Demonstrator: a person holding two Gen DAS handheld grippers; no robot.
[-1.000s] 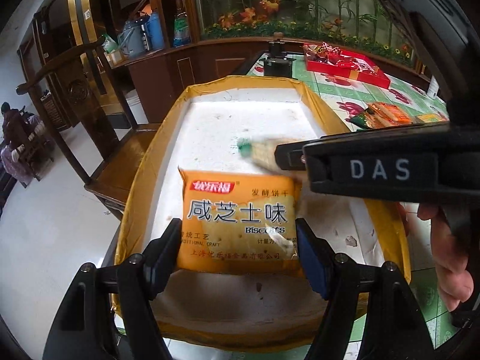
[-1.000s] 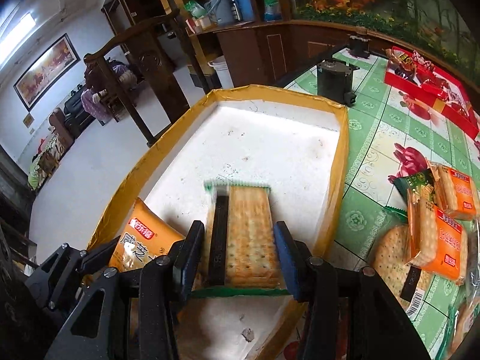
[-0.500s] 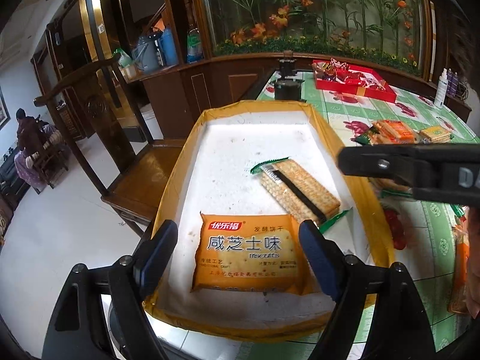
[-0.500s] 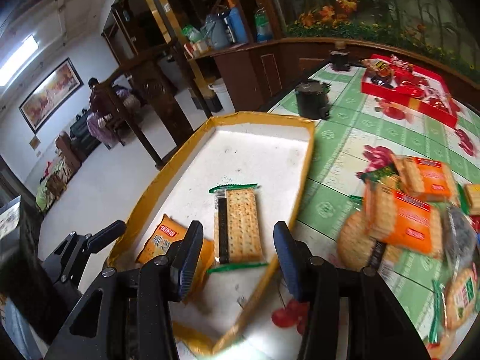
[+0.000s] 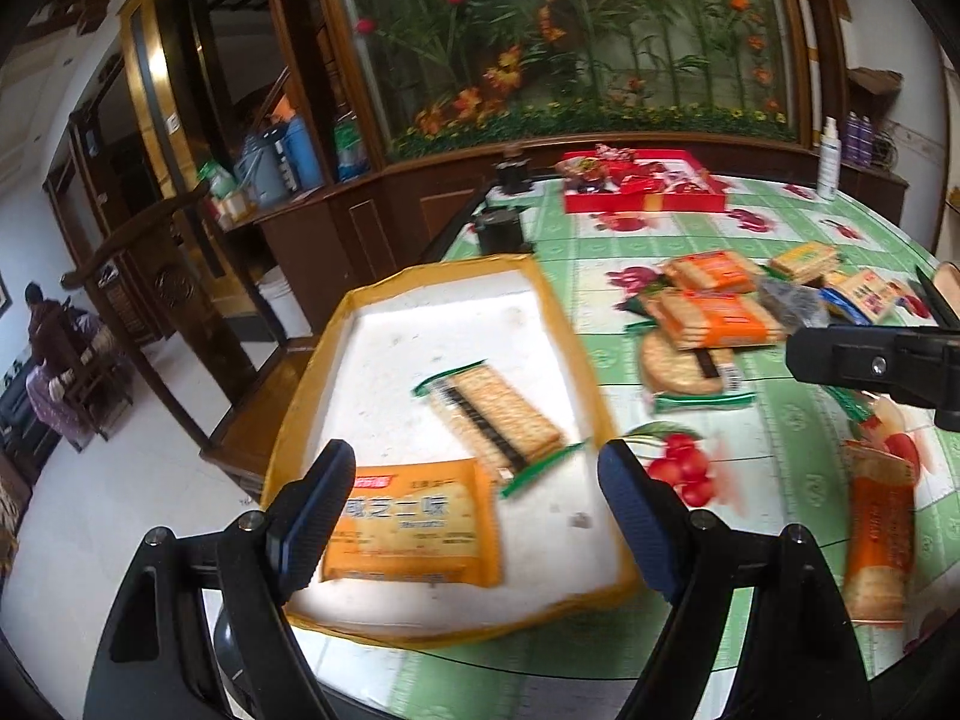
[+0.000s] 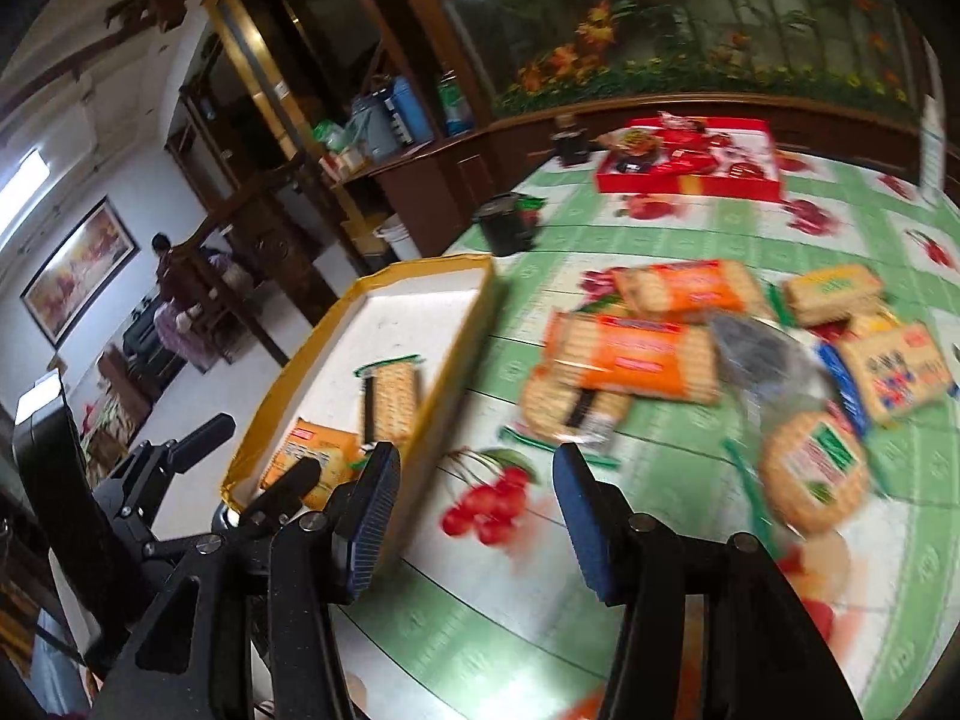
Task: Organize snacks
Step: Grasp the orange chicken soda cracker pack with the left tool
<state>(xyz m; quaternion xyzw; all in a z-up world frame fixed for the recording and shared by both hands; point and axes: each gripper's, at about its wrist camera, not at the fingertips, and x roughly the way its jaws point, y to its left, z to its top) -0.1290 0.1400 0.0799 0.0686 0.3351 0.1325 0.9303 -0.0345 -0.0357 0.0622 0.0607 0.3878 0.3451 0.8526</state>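
A shallow yellow-rimmed white tray (image 5: 558,324) is sitting at the table's left edge, holding an orange biscuit packet (image 5: 414,531) and a clear green-edged cracker sleeve (image 5: 498,420) just beside it. The left gripper (image 5: 474,516) is hovering above them, jaws standing wide and empty. To the right, more orange snack packets (image 6: 630,354) are lying heaped on the green floral tablecloth (image 6: 690,222). The right gripper (image 6: 474,510) is hanging over the cloth, jaws opening, gripping nothing.

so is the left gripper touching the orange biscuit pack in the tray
Apart. In the left wrist view the left gripper hangs open above the orange biscuit pack, which lies flat in the tray.
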